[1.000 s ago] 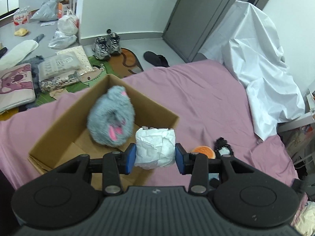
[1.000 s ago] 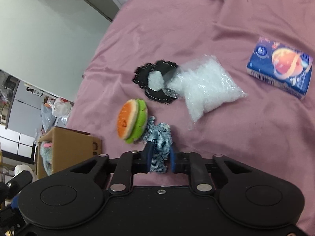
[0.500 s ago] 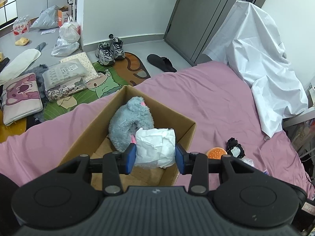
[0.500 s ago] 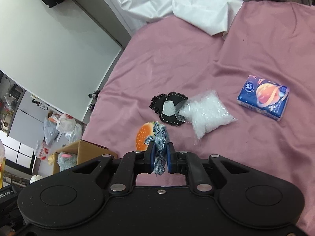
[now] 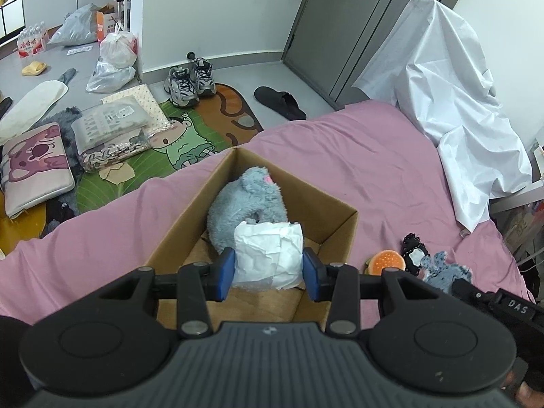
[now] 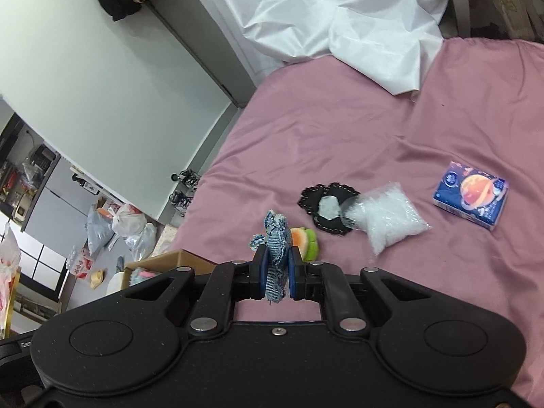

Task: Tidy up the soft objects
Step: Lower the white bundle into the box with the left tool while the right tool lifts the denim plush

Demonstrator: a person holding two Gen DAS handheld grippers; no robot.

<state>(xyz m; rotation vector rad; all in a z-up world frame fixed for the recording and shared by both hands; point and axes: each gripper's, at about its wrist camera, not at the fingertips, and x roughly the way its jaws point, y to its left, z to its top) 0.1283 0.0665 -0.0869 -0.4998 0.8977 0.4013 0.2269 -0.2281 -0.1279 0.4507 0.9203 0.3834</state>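
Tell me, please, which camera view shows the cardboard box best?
The left wrist view: the cardboard box fills the centre, open, with the grey plush toy inside. The right wrist view shows only one corner of it at the lower left.

We've got two handheld grippers here, both matte black plastic. The left gripper (image 5: 268, 270) has a ribbed grey-black centre panel with a tiny logo behind the jaws, round discs either side of it, and silver screws on the finger links. Blue pads (image 5: 227, 268) line its fingers. The right gripper (image 6: 276, 270) has the same discs, silver screws and blue pads, but a smooth speckled top. From the left view, its side reads "DAS" in white.
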